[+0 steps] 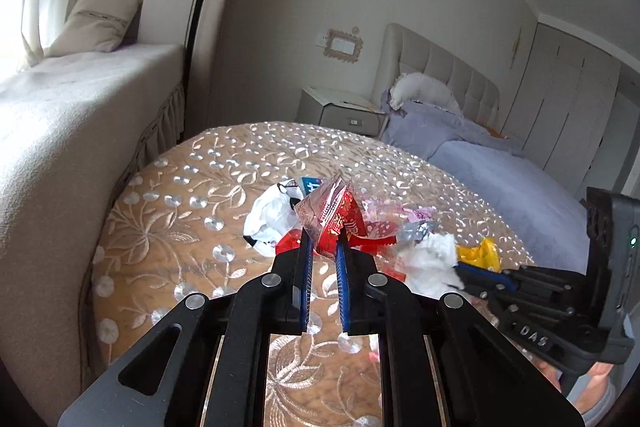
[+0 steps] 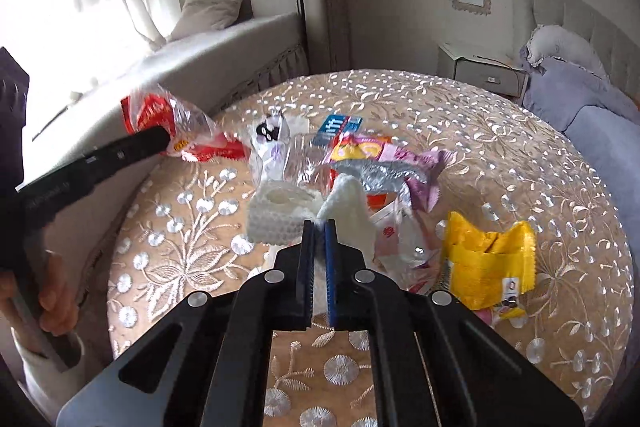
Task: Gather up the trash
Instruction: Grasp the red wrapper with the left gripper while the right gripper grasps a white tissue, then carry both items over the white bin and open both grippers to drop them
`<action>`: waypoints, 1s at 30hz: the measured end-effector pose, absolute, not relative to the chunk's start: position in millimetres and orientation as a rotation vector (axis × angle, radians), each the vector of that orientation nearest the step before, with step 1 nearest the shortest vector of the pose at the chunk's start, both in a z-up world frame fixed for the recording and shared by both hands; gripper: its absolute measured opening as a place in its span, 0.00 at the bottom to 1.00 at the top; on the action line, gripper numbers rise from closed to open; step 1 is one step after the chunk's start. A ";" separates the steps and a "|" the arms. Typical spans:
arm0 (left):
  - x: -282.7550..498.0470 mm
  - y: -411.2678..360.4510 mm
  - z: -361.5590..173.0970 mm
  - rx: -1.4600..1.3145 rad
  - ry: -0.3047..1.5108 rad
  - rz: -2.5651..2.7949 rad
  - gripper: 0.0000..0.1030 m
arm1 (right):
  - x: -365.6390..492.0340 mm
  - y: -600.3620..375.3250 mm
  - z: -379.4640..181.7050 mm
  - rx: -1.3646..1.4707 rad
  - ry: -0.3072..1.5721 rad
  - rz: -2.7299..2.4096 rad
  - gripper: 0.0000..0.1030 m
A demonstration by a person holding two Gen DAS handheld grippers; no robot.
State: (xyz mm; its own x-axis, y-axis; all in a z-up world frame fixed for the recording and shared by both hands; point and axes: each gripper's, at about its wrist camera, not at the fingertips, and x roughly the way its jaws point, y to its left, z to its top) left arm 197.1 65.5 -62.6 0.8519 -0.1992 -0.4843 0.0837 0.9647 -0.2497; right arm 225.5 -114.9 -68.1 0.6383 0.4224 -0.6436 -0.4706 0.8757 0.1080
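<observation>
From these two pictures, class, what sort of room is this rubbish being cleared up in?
Most likely a bedroom in a home. A bed with a padded headboard and lilac bedding stands behind the round table, a bedside cabinet sits beside it, and a cushioned window seat runs under curtains.

Crumpled wrappers [image 2: 360,163] crowd the middle of the round embroidered beige tablecloth [image 2: 500,131]; its near edge lies open.
</observation>
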 end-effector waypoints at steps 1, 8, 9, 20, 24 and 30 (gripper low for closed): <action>195.6 63.0 -61.1 -0.222 0.528 -0.156 0.10 | 222.3 -119.7 -61.3 -0.062 0.701 0.502 0.06; 178.3 27.4 -47.7 -0.182 0.504 -0.227 0.10 | 185.9 -153.6 -26.1 -0.044 0.591 0.443 0.05; 176.2 21.0 -45.7 -0.173 0.500 -0.236 0.10 | 180.1 -159.0 -22.9 -0.051 0.575 0.422 0.05; 159.3 -88.6 -33.8 -0.082 0.489 -0.463 0.10 | 116.9 -252.6 1.3 0.001 0.445 0.221 0.05; 155.0 -135.9 -35.8 -0.044 0.496 -0.553 0.10 | 92.2 -290.0 4.4 0.002 0.413 0.109 0.05; 147.8 -209.0 -45.3 0.032 0.526 -0.672 0.10 | 61.3 -345.0 -4.2 0.024 0.391 -0.042 0.05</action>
State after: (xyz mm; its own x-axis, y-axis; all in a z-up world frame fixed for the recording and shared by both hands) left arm 147.8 -209.0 -45.3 0.6576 -0.5850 -0.4747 0.6009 0.7874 -0.1379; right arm 61.3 -345.0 -4.2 0.9236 -0.0362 -0.3816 0.0456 0.9988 0.0155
